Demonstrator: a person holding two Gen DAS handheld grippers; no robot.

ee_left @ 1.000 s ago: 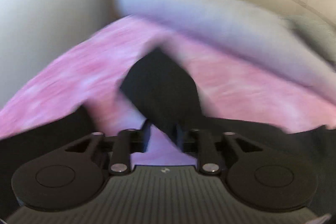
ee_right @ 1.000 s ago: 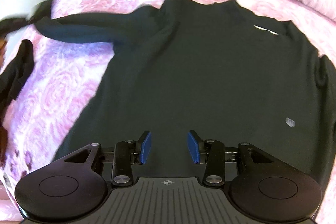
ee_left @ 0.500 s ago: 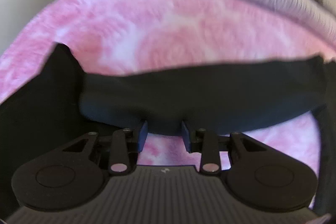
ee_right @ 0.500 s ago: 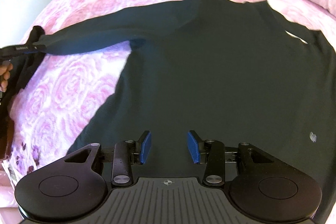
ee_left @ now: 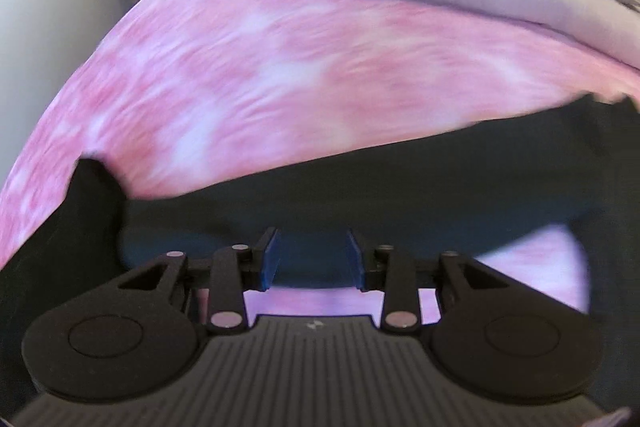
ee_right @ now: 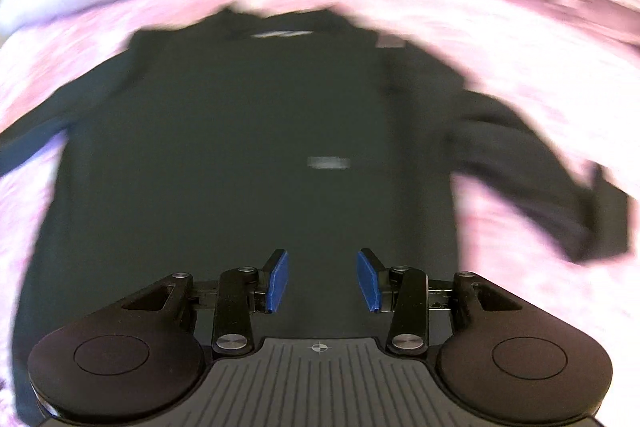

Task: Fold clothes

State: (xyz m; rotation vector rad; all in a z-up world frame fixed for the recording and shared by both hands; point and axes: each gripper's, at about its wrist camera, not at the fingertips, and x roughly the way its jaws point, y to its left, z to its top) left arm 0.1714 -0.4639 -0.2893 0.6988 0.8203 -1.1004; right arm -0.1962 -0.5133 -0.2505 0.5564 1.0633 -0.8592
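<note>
Lying flat on the pink rose-patterned bedspread point(ee_right: 520, 39), the black long-sleeved top point(ee_right: 224, 147) stretches toward twelve o'clock from the right gripper point(ee_right: 322, 281), jaws wide, holding nothing. Blur smears its collar. The left gripper point(ee_left: 311, 259), jaws wide, straddles the top's black sleeve point(ee_left: 400, 195); contact unclear.

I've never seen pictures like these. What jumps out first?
A black long-sleeved top lies spread flat across a pink flowery bedspread. Near the bottom of each picture sits an open gripper with blue pads, the right gripper over the top's body, the left gripper at one sleeve.
</note>
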